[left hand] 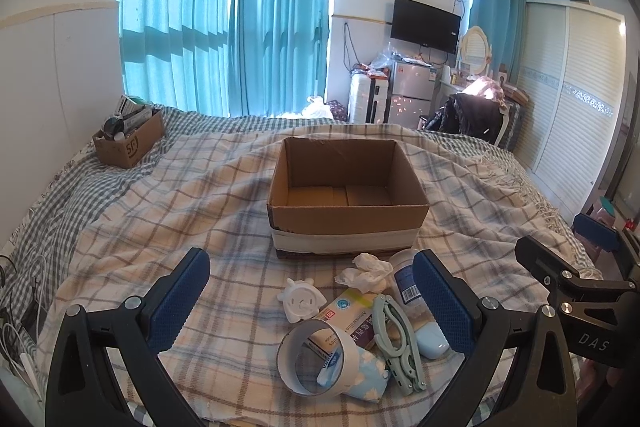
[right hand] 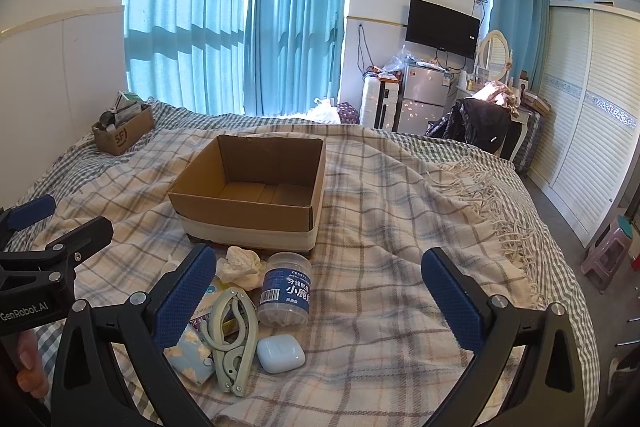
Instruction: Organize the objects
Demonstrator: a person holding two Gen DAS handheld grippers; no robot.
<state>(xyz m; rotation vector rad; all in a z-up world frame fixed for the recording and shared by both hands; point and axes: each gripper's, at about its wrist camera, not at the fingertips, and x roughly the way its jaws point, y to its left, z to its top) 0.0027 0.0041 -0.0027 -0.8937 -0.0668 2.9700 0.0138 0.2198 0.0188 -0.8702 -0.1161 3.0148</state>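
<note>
An empty cardboard box (left hand: 348, 187) (right hand: 248, 187) stands on the plaid blanket. In front of it lies a small heap: crumpled tissue (left hand: 366, 273) (right hand: 242, 267), a clear jar with a blue label (right hand: 285, 287) (left hand: 405, 281), a green folding hanger (left hand: 398, 343) (right hand: 232, 339), a white earbud case (right hand: 280, 353) (left hand: 432, 341), a tape roll (left hand: 316, 357), a white round figure (left hand: 300, 303), a medicine box (left hand: 348, 319) and a blue patterned pouch (left hand: 366, 373) (right hand: 188, 351). My left gripper (left hand: 312, 303) hangs open over the heap. My right gripper (right hand: 316, 295) is open, just right of the heap.
A smaller cardboard box (left hand: 128, 137) (right hand: 122, 133) full of items sits at the bed's far left. The blanket's fringed edge (right hand: 508, 223) runs along the right side. A wardrobe (right hand: 592, 131) and a stool (right hand: 608, 251) stand to the right. Cables (left hand: 16, 327) lie at the left.
</note>
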